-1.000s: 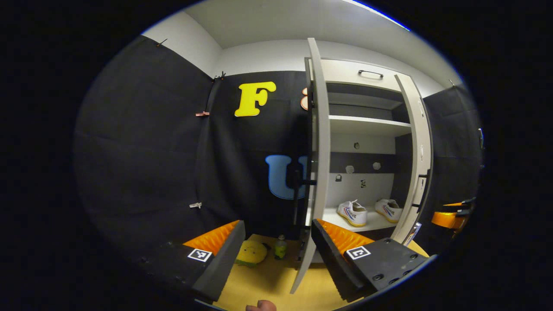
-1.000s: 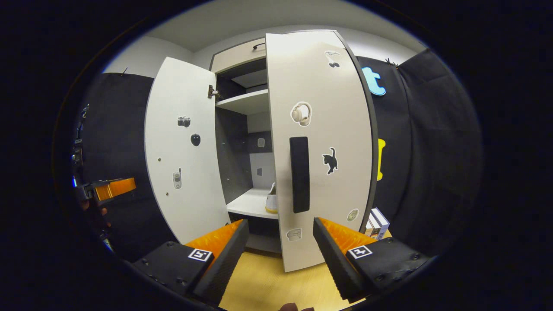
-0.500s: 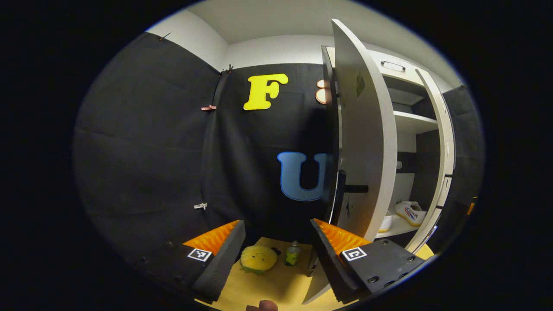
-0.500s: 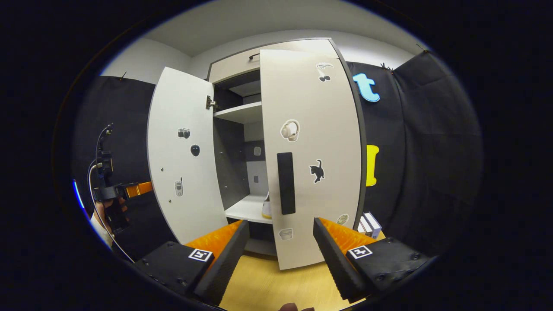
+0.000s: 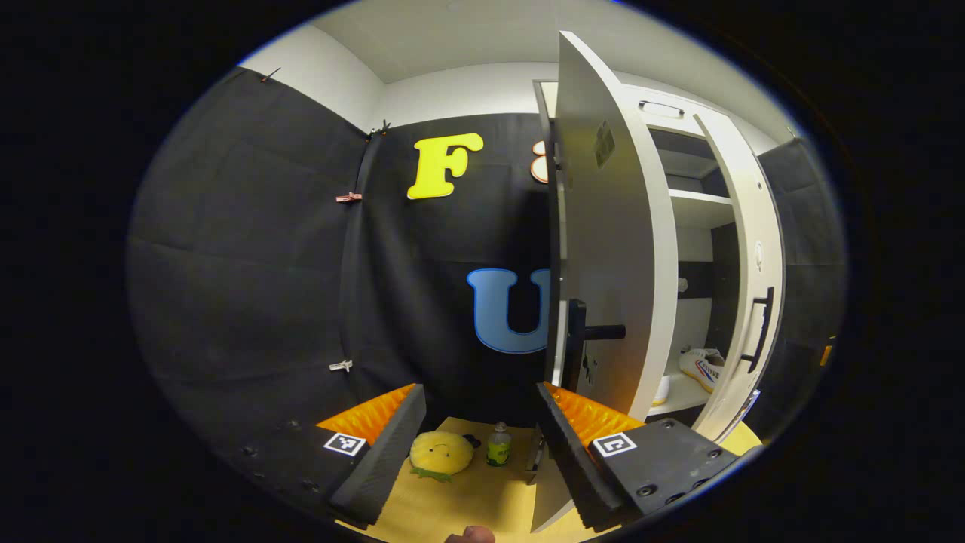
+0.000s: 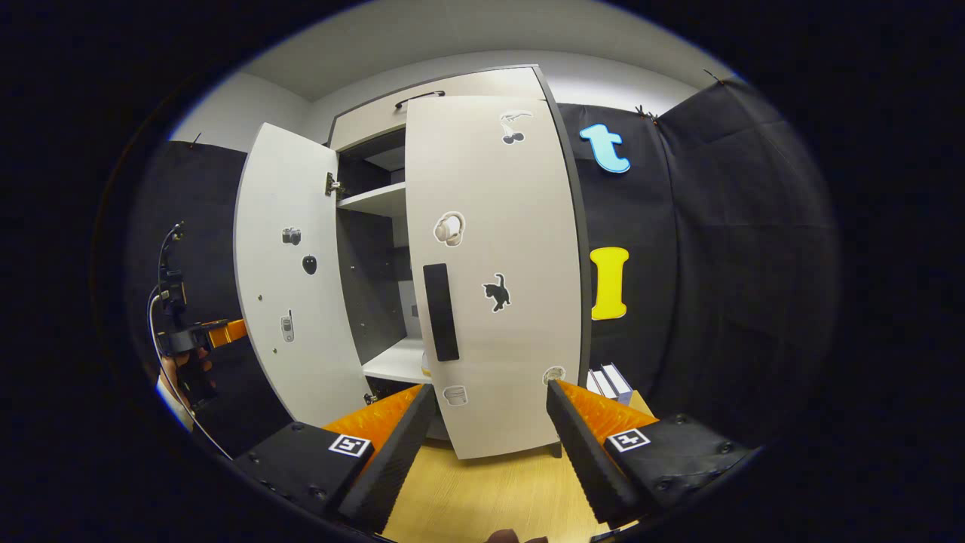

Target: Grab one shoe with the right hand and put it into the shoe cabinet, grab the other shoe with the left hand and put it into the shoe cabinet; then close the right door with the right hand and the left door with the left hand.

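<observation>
Your right gripper (image 6: 482, 445), fingers apart and empty, faces the right door (image 6: 497, 271); its upright handle (image 6: 441, 311) sits at eleven o'clock.

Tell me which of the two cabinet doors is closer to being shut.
The right door, the one with the cat sticker, is nearly shut against the cabinet front. The left door, with the camera sticker, swings wide open beside the left tool.
</observation>
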Action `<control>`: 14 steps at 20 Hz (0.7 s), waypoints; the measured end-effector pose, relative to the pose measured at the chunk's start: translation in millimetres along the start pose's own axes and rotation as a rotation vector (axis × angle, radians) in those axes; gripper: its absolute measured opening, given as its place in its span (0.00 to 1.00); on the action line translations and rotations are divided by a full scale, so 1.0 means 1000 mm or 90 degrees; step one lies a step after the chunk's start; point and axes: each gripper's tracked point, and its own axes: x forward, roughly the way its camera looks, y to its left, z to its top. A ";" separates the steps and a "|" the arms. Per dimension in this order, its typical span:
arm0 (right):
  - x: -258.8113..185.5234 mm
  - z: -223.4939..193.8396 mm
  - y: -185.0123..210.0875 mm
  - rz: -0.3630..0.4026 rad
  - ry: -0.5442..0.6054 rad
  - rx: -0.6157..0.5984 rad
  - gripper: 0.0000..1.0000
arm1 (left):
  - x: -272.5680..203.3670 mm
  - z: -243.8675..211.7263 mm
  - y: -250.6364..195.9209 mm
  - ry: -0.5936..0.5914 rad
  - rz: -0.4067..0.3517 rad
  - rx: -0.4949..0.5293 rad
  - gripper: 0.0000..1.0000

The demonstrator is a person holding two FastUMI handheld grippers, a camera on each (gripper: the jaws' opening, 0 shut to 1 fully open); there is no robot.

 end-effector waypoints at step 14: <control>-0.016 0.002 -0.011 -0.006 -0.005 0.005 0.98 | -0.011 -0.001 -0.152 -0.006 -0.156 -0.041 0.94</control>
